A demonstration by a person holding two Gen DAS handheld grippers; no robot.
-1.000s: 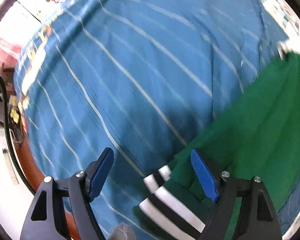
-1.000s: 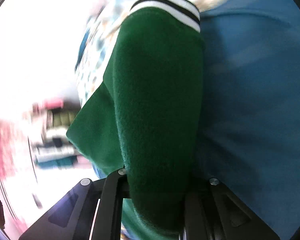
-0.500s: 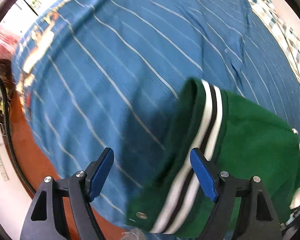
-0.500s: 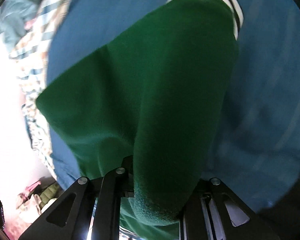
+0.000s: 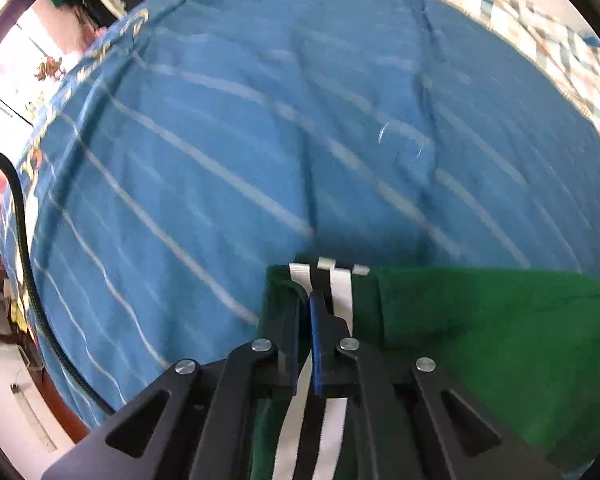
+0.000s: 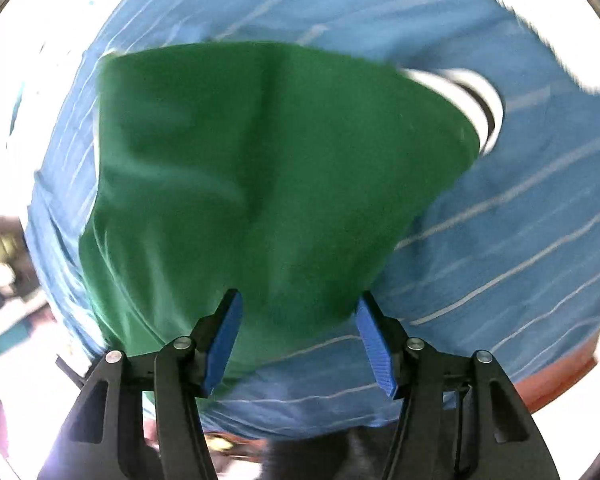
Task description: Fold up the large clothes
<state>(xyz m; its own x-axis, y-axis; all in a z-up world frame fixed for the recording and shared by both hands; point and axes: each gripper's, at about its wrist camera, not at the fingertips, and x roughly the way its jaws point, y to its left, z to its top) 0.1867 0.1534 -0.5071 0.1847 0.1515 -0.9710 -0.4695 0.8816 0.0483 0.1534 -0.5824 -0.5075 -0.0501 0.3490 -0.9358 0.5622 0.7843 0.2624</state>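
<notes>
Handover mid-fold: our left gripper (image 5: 305,312) has clamped the green garment (image 5: 480,320) by its striped band (image 5: 340,288); our right gripper (image 6: 298,334), jaws just spread, must regrip on the blue bedspread (image 5: 260,120).

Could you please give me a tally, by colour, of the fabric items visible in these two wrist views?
Green garment with a black-and-white striped band: 1
Blue cloth with thin pale stripes, lying under the garment: 1
Pale checked cloth at the far edge: 1
Total: 3
</notes>
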